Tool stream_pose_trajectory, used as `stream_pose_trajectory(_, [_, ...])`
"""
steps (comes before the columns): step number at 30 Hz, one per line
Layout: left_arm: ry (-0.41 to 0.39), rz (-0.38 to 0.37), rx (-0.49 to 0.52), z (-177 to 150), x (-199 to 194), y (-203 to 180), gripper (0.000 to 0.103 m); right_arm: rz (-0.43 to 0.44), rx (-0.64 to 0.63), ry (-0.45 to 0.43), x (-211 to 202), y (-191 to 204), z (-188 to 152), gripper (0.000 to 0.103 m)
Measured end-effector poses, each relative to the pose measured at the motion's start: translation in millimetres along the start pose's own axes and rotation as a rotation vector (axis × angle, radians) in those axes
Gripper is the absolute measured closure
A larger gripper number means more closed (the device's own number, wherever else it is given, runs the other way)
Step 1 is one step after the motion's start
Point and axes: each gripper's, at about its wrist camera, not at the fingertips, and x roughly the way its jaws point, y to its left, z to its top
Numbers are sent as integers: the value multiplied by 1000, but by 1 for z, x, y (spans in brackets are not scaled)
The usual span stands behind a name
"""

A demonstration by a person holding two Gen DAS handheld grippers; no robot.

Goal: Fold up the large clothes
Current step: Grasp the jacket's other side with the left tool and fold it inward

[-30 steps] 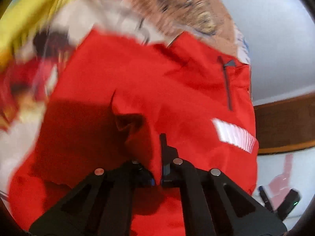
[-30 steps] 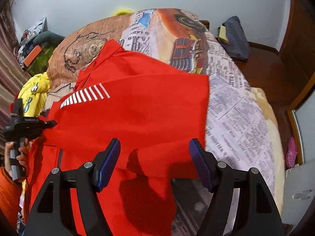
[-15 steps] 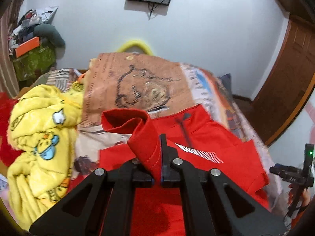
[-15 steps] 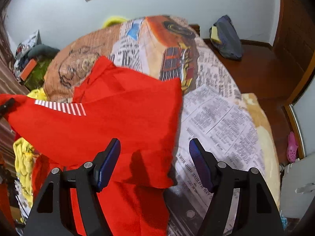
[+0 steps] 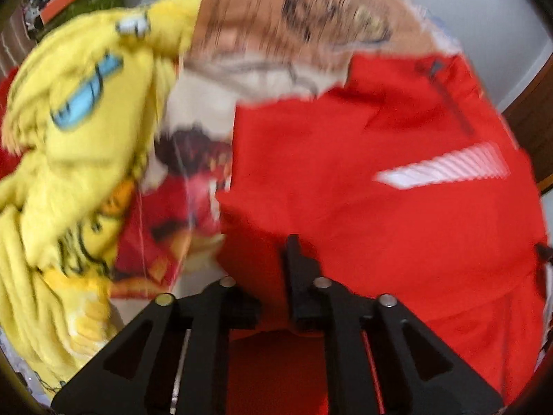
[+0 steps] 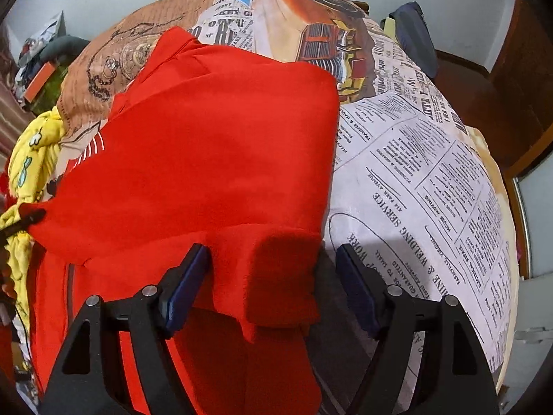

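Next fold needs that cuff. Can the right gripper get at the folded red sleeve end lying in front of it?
Probably yes: the right gripper already straddles the folded red sleeve end, its jaws opening around it, with nothing lying over it.

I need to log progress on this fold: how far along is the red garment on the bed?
Done: one side of the red garment is already folded across its body, its edge lying straight on the bedspread. In hand: the left gripper is opening with red cloth between its jaws; the right gripper straddles the cuff without pressing it. Left: the lower part is not yet folded up.
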Motion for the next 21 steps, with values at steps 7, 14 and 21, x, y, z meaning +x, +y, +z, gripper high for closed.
stream_pose_trajectory(7, [17, 104, 83, -23, -5, 7, 48, -5, -13, 21, -3, 2, 5, 30])
stream_pose_trajectory(14, [-95, 70, 139, 1, -65, 3, 45, 23, -65, -55, -35, 15, 31, 30])
stream_pose_trajectory(21, [-222, 0, 211, 61, -102, -34, 38, 36, -147, -158, -60, 41, 79, 30])
